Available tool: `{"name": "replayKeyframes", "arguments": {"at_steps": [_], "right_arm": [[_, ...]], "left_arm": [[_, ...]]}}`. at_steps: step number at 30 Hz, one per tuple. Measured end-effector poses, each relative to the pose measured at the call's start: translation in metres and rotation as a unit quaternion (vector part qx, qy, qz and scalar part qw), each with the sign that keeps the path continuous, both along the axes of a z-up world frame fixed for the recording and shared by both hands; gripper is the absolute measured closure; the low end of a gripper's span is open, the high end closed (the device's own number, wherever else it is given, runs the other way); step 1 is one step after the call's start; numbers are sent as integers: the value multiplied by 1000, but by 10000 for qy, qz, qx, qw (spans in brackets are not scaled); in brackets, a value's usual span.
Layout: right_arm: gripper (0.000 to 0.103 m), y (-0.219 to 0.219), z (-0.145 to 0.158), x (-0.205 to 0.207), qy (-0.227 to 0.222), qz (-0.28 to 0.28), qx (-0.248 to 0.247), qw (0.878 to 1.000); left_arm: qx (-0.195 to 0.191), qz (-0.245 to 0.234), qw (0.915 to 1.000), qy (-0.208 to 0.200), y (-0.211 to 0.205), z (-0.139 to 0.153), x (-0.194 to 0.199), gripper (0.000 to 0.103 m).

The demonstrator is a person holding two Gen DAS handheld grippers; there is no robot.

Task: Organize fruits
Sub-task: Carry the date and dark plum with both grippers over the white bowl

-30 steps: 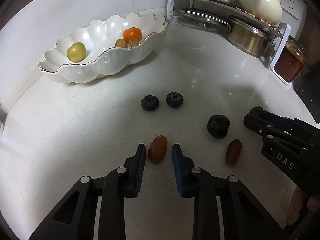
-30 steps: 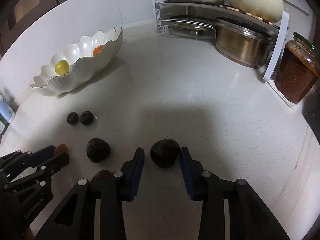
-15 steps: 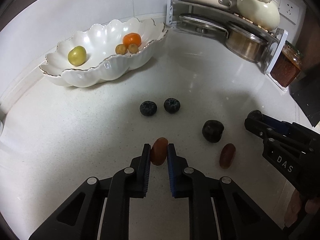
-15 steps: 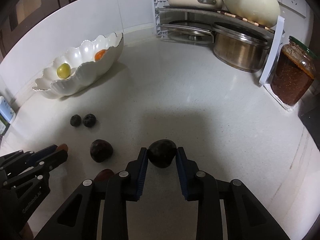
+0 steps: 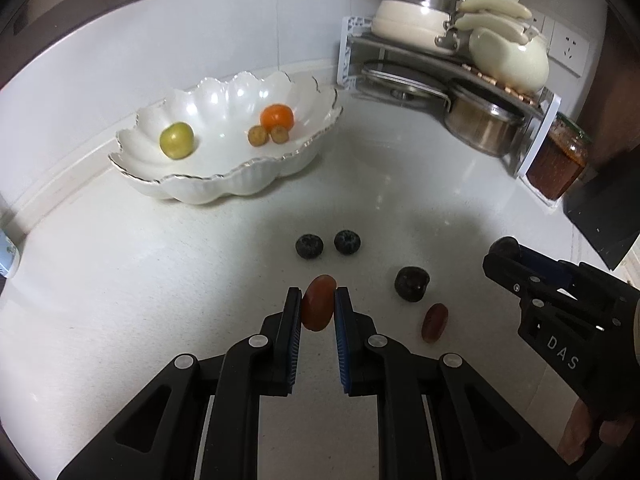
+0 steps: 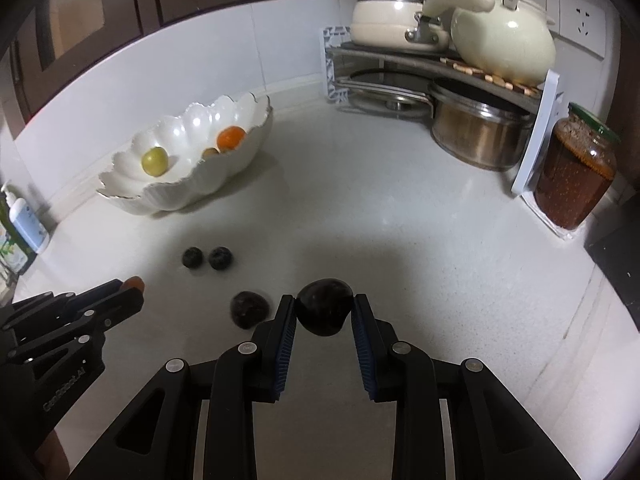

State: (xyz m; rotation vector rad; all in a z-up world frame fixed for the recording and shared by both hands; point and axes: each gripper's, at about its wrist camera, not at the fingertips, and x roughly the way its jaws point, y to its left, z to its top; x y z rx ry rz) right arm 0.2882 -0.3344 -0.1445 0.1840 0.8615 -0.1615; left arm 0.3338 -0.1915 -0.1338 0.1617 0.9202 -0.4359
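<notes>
My left gripper [image 5: 318, 300] is shut on a reddish oval fruit [image 5: 318, 307] and holds it above the white counter. My right gripper [image 6: 324, 308] is shut on a dark round fruit [image 6: 324, 311], also lifted. On the counter lie two blueberries [image 5: 309, 246] [image 5: 347, 242], a dark round fruit [image 5: 411, 283] and a small brown-red oval fruit [image 5: 435, 322]. The white scalloped bowl [image 5: 240, 178] at the back left holds a green fruit [image 5: 176, 140], an orange [image 5: 277, 116] and two small brown fruits [image 5: 257, 135].
A corner rack [image 6: 436, 64] with pots and a white kettle [image 6: 502, 42] stands at the back right. A jar [image 6: 574, 176] of red-brown preserve is beside it. Bottles [image 6: 24, 224] stand at the far left edge. A dark object [image 5: 604, 216] sits at the right.
Both grippers closed on their fruits, the left on the reddish oval one and the right on the dark round one, and lifted them off the counter.
</notes>
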Motion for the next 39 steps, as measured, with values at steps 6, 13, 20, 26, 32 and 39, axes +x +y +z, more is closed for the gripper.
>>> {"name": "replayKeyframes", "arguments": {"at_steps": [6,13,20,26,32,39], "right_arm": [[73,12,19,-5,-193,61,-55,9998],[73,23,38,-6,-405,154,-116,9990],[73,37,57,-8,-646,249,-190,9974],[73,49,73,-9,-864,344,-230,9954],[73,67,87,-5,-1065,480,-296,9927],[73,85,98,5,-1261,645,-296,9895]], "left_arm": [[-129,24,9997,-194,9,19,-4,86],[-243,97,9986,-463,22,40,-8,86],[-370,181,9965,-733,36,61,-11,86],[-465,252,9940,-957,50,76,-14,86],[-507,348,9920,-1100,64,87,-14,86],[-485,500,9884,-1348,79,99,-11,86]]}}
